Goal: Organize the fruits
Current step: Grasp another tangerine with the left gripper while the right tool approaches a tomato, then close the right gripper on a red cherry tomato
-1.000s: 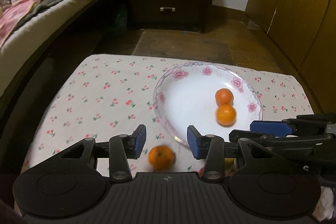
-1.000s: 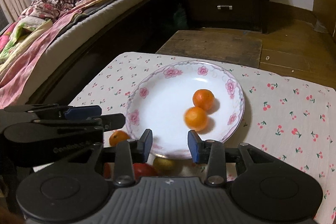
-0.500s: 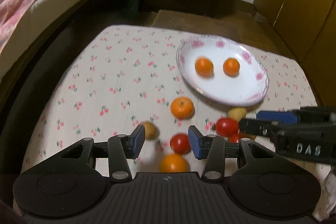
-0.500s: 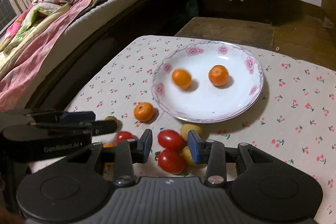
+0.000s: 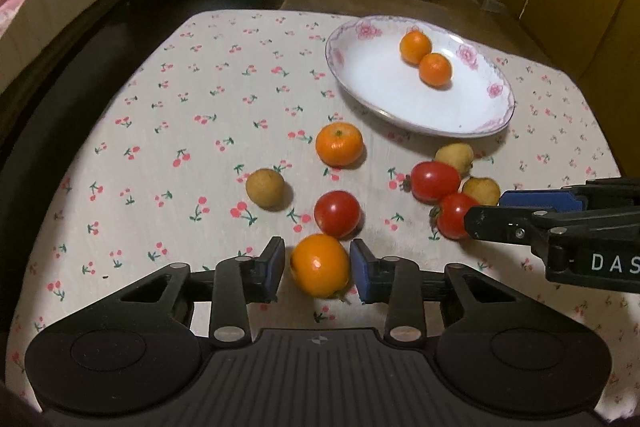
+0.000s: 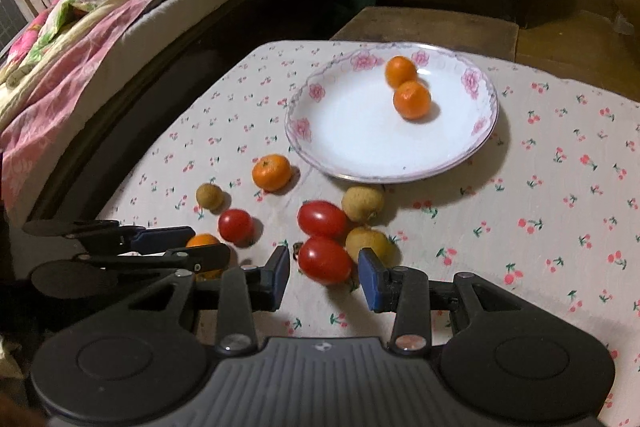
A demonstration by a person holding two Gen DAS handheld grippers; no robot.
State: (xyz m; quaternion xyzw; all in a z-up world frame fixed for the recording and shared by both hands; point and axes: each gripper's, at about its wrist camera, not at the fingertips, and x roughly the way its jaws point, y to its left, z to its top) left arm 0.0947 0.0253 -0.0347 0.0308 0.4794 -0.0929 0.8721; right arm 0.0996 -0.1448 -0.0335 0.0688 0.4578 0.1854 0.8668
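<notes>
The left gripper [image 5: 318, 269] stands released, its blue-padded jaws straddling a round orange mandarin [image 5: 320, 265] that lies directly between them on the cherry-print worktop [image 5: 180, 131]; narrow gaps show on both sides, so no grasp is made yet. The right gripper [image 6: 324, 273] is likewise released, with an oval red tomato [image 6: 325, 259] just ahead of and between its jaws, long axis running roughly across the jaw gap and tilted. Each gripper is therefore the nearer one for its own fruit. The white flower-rimmed plate [image 5: 360, 87], holding two small orange mandarins [image 5: 426, 61], lies ahead and to the right of the left gripper, and ahead of the right gripper. The likely next move is to close on the straddled fruit and carry it forward to the plate. The left wrist view shows the gaps at the mandarin, which the right wrist view mostly hides behind the left gripper's fingers. The right wrist view shows a yellow-brown round fruit [image 6: 370, 242] touching the tomato beside the right jaw, a possible obstruction on closing.
</notes>
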